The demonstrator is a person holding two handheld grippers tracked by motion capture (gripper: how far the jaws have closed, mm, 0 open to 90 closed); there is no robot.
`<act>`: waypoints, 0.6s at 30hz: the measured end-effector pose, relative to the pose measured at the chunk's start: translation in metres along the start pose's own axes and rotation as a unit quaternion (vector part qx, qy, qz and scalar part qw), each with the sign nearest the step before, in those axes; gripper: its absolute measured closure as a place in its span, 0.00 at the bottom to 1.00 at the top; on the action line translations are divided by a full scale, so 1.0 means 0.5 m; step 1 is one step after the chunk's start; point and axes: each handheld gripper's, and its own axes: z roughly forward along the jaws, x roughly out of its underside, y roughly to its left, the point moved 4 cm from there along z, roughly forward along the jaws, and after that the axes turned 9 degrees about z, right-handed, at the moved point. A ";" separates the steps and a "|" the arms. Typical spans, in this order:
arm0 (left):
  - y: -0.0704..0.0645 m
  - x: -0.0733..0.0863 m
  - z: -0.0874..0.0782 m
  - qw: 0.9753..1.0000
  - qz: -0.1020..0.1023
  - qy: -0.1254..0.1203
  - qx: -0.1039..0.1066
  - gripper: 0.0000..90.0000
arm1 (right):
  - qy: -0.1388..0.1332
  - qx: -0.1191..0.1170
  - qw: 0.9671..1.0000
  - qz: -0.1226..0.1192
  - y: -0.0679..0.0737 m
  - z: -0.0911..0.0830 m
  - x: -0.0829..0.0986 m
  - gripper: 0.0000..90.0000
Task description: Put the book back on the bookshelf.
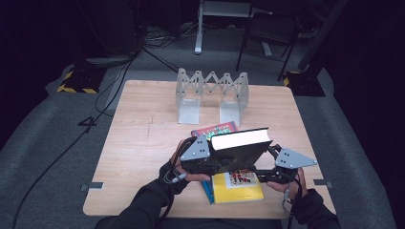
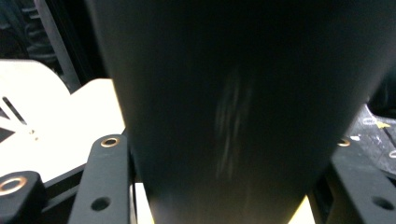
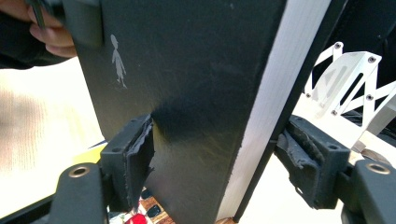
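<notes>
Above the table's (image 1: 143, 143) near edge, left gripper (image 1: 203, 160) and right gripper (image 1: 272, 167) each clamp one end of the black book (image 1: 239, 148), lifted off the yellow book (image 1: 239, 188), presumably for the expanding rack (image 1: 212, 95) at the far edge

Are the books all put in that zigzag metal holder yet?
Not yet. The metal book rack holds no books. Both grippers, left and right, clamp the black book in the air. The yellow book and red book lie on the table.
</notes>
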 end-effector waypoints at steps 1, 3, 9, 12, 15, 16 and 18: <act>0.001 -0.004 0.000 1.000 0.002 -0.001 -0.001 0.51 | 0.000 0.000 1.000 0.000 0.000 0.000 0.000 0.32; 0.003 -0.012 0.002 1.000 0.006 0.001 -0.001 0.50 | 0.001 0.000 1.000 0.001 -0.001 0.000 0.000 0.32; 0.007 -0.033 0.002 1.000 0.004 -0.007 0.011 0.51 | 0.002 0.000 1.000 0.000 0.000 0.000 0.000 0.32; 0.008 -0.037 0.002 1.000 0.004 -0.008 0.010 0.50 | 0.002 0.000 1.000 0.000 0.000 0.000 0.000 0.32; 0.009 -0.038 0.003 1.000 0.002 -0.009 0.008 0.51 | 0.003 0.002 1.000 0.000 0.000 0.001 0.000 0.31; 0.009 -0.041 0.003 1.000 0.007 -0.007 0.004 0.50 | 0.003 0.003 1.000 0.001 0.000 0.002 0.000 0.31; 0.009 -0.043 0.004 1.000 0.009 -0.008 0.001 0.50 | 0.005 0.002 1.000 0.000 0.000 0.002 0.000 0.31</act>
